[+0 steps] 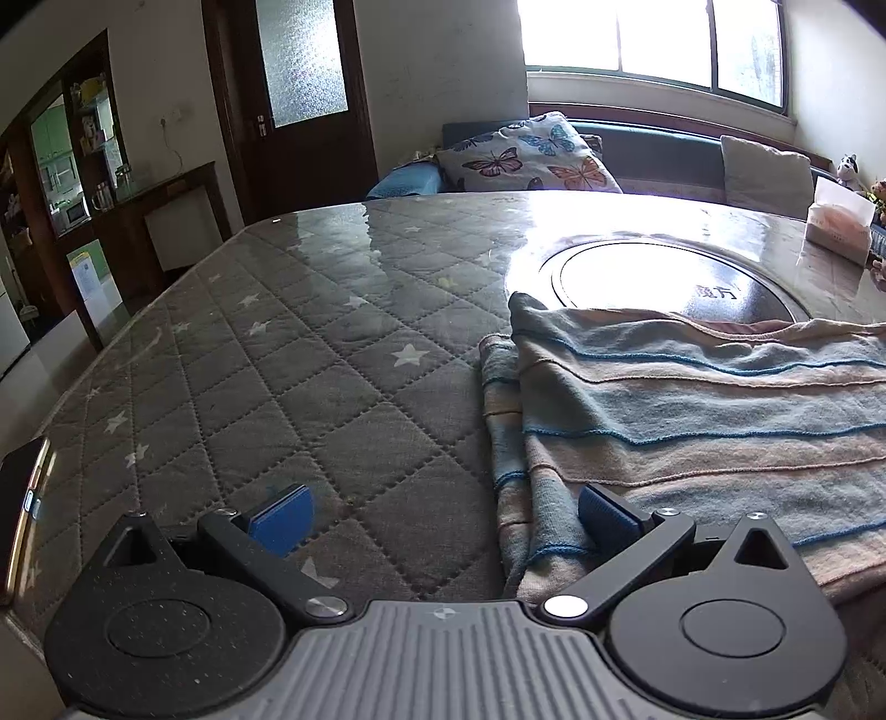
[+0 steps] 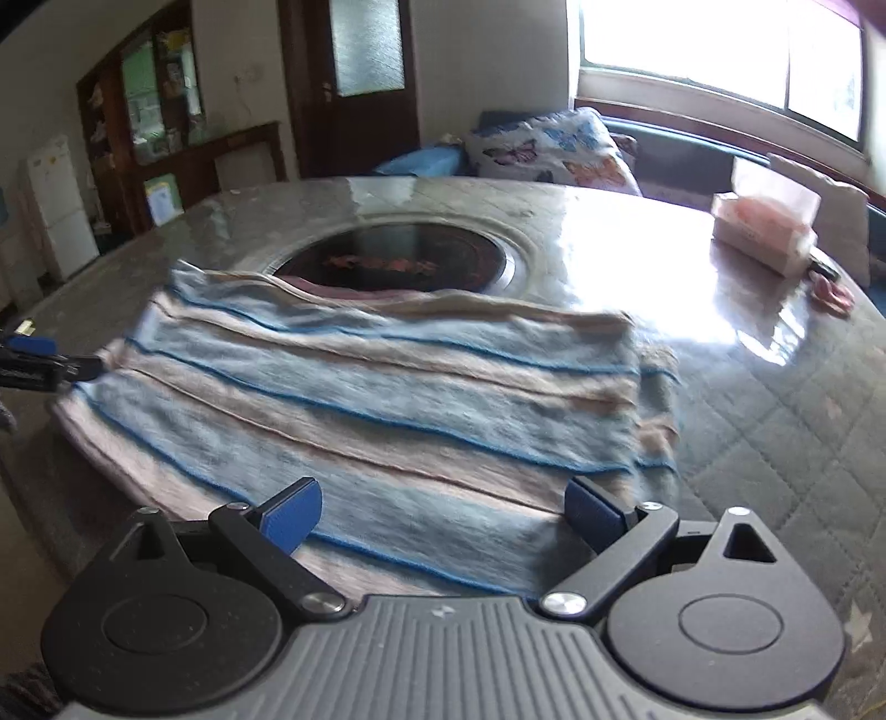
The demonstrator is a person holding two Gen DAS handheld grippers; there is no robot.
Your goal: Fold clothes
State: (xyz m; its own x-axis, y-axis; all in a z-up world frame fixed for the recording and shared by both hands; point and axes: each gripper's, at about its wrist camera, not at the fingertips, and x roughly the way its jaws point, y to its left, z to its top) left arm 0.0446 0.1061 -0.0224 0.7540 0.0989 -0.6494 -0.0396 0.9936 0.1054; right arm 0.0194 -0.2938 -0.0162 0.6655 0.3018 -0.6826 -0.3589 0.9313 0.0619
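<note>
On the worktop (image 1: pixel 288 354), with the left gripper (image 1: pixel 443 518) and right gripper (image 2: pixel 443 512) jaws apart and empty, the folded striped garment (image 2: pixel 360 387) risks unfolding if either snags its loose side layers.

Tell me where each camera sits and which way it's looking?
Left wrist view: sits on the left gripper, looking down and forward over the quilted table at the striped garment's left edge; its open jaws show.
Right wrist view: sits on the right gripper, looking over the garment's middle; its open jaws show, and the left gripper peeks in at the left edge.
Both share the garment, table, butterfly cushion and window.
</note>
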